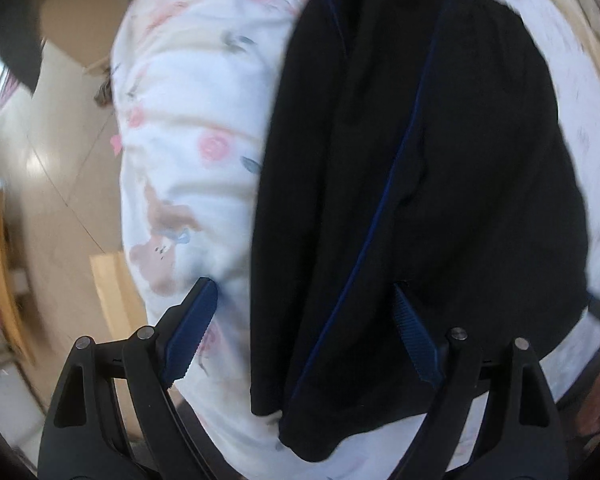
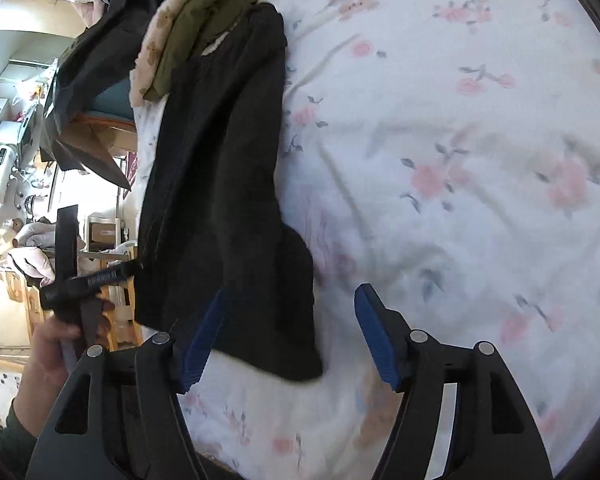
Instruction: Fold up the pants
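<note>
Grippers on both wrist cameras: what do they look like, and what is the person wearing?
Both are alike. The left gripper and right gripper have black plastic frames with triangular cut-outs and round silver pins at the joints. Their fingers carry blue ribbed pads. No cables show. In the right wrist view, a dark green sleeve covers the person's left arm.

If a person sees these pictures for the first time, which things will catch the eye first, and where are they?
The eye goes first to the black pants, lying long near the left edge of the white flowered bedsheet; the left wrist view shows a thin blue stripe running down them. Next come the blue-padded right tongs, open above the pants' near end. At the far end lies a small heap of olive and beige cloth.
</note>
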